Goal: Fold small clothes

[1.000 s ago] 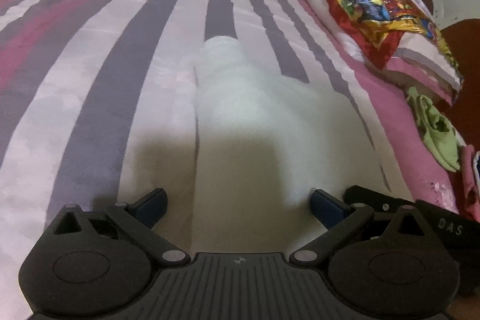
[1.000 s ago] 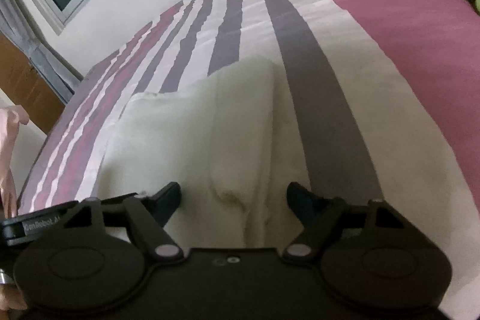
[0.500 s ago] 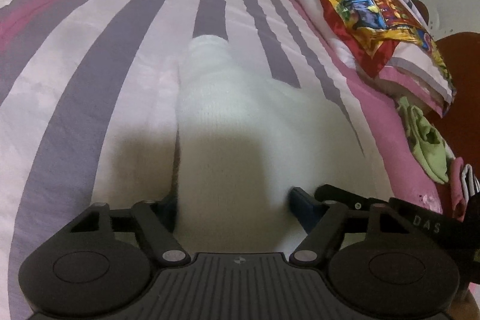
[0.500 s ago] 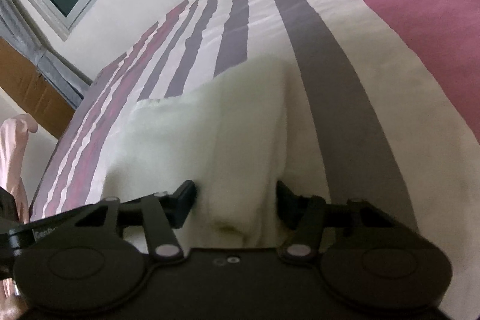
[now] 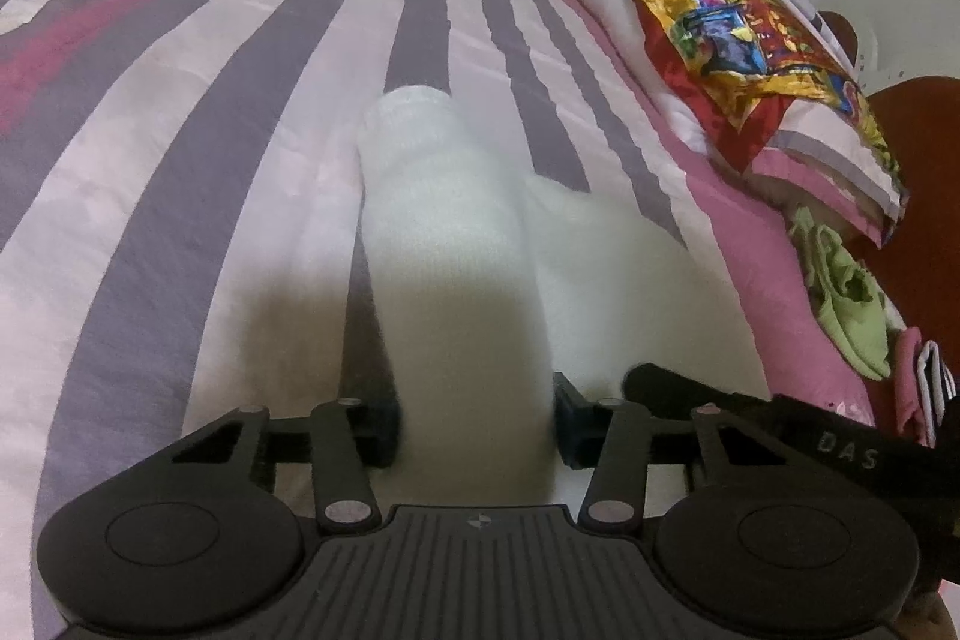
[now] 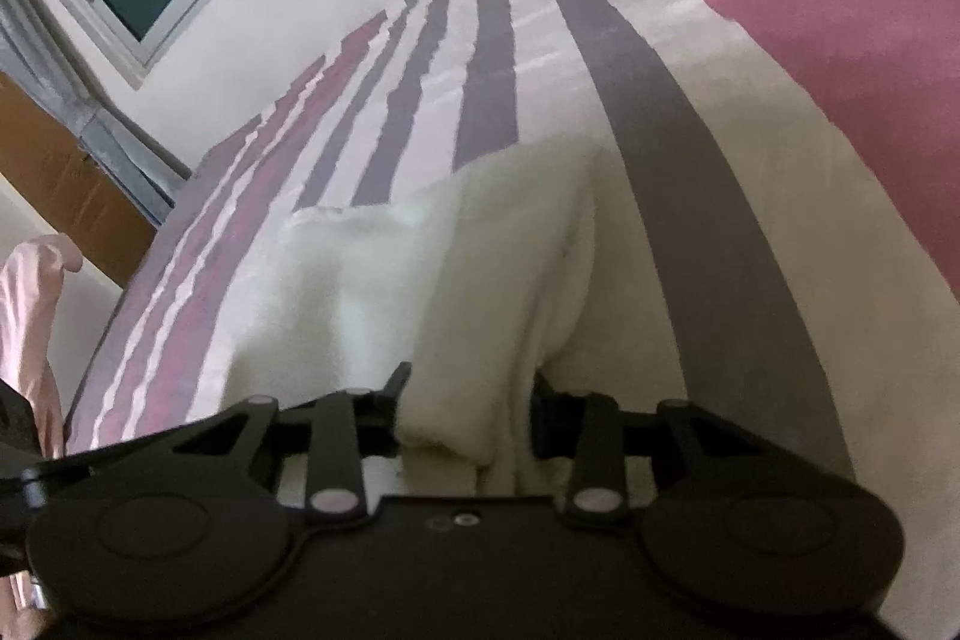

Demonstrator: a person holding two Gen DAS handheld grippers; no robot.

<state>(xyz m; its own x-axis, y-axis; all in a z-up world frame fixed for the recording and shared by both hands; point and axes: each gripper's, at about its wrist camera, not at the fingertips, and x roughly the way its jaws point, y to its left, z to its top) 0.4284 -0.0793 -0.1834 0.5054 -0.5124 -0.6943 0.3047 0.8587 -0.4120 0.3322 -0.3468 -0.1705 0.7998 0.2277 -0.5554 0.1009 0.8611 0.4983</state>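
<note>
Left wrist view: both grippers, left gripper [image 5: 474, 421] and right gripper [image 6: 465, 409], clamped the white fleecy garment [image 5: 456, 244]; grasp step, lift-and-fold presumably next.

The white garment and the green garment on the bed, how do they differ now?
The white garment lies mid-bed on the striped cover, clamped by the left gripper and right gripper; the green garment lies crumpled at the bed's edge, untouched. The white one looks larger. Both are soft cloth.
</note>
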